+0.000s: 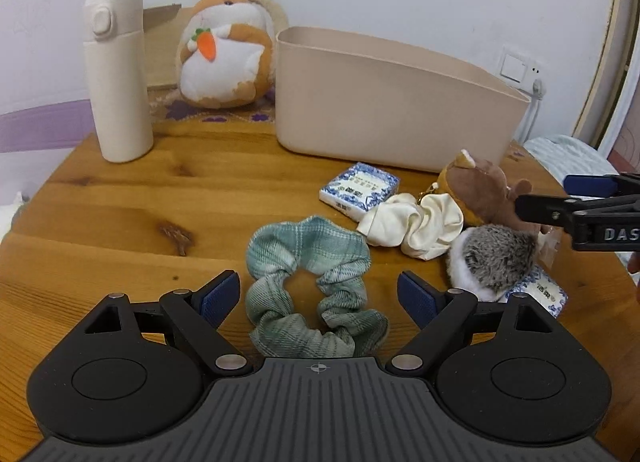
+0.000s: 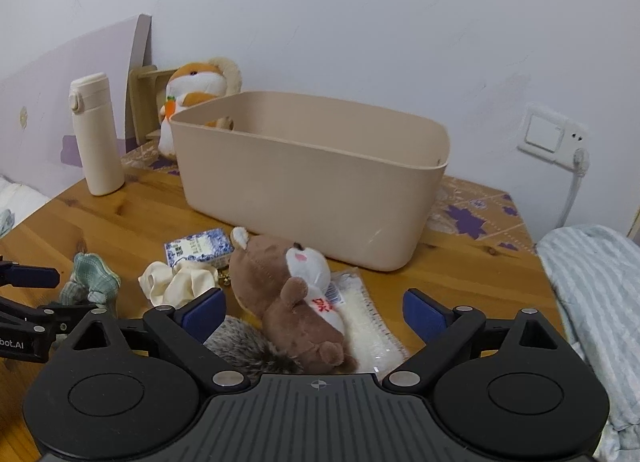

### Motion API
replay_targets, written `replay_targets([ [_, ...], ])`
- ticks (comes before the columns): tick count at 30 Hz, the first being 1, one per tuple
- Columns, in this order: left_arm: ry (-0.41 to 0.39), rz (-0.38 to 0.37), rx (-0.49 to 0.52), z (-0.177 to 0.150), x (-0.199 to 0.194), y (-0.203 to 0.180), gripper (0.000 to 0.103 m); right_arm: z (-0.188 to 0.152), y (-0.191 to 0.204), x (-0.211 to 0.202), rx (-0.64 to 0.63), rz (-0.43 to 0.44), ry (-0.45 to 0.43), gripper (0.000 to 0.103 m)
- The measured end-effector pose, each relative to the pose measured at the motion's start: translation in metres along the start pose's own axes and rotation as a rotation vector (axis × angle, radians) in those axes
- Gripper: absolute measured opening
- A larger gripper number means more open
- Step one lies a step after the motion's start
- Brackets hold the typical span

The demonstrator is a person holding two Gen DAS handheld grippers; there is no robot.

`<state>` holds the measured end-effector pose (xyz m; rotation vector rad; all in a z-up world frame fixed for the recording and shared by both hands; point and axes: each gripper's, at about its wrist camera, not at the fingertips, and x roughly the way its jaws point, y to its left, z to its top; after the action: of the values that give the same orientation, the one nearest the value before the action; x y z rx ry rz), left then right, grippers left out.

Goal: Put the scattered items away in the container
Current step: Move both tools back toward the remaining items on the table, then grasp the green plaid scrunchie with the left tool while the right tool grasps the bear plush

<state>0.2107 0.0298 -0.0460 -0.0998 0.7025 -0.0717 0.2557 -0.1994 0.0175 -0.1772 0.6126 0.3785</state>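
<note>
Bin (image 2: pixel 312 197) at back of surface (image 1: pixel 120 197), looks empty as far as visible. Nothing tidied yet: green scrunchie (image 1: pixel 312 286), cream scrunchie (image 1: pixel 416 229), brown plush (image 2: pixel 288 294), grey plush (image 1: pixel 496 258), tissue pack (image 1: pixel 360 189) all in front of it. Left gripper (image 1: pixel 319 294) fingers wide w/ the green scrunchie between; right gripper (image 2: pixel 314 312) wide over brown plush.

I see a pale pink plastic bin (image 2: pixel 312 189) on the knotty orange-brown wooden tabletop (image 1: pixel 132 197). The fabric scrunchie (image 1: pixel 312 286) is green plaid, its satin neighbour (image 1: pixel 416 225) cream. The small tissue pack (image 1: pixel 360 189) carries blue-and-white floral print. My tools' pads (image 1: pixel 218 296) are dark blue on black.
</note>
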Motion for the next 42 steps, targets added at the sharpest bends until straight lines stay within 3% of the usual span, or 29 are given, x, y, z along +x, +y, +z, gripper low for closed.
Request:
replay_targets([
  [7, 0.013, -0.004, -0.025, 0.000, 0.010, 0.004, 0.087, -0.003, 0.001, 0.020, -0.005, 0.029, 0.047, 0.082],
  [12, 0.025, -0.013, -0.030, -0.001, 0.017, 0.005, 0.087, -0.002, 0.001, 0.029, 0.005, 0.060, 0.078, 0.068],
  [23, 0.023, 0.001, -0.009, 0.000, 0.023, -0.001, 0.087, 0.001, 0.006, 0.048, -0.014, 0.095, 0.134, 0.062],
  [28, 0.018, 0.033, 0.023, -0.001, 0.025, -0.007, 0.087, -0.002, 0.005, 0.053, 0.010, 0.099, 0.146, 0.051],
  [30, 0.016, 0.038, 0.022, -0.001, 0.024, -0.006, 0.079, -0.003, 0.002, 0.051, 0.030, 0.103, 0.149, 0.048],
  [32, 0.012, 0.037, 0.017, -0.001, 0.023, -0.005, 0.062, -0.004, 0.000, 0.050, 0.050, 0.101, 0.151, 0.047],
  [37, 0.021, 0.042, 0.022, -0.001, 0.018, -0.006, 0.032, -0.008, 0.000, 0.045, 0.061, 0.090, 0.147, 0.047],
  [42, 0.020, 0.043, 0.014, -0.003, 0.013, -0.008, 0.021, -0.010, -0.003, 0.035, 0.083, 0.087, 0.133, 0.047],
])
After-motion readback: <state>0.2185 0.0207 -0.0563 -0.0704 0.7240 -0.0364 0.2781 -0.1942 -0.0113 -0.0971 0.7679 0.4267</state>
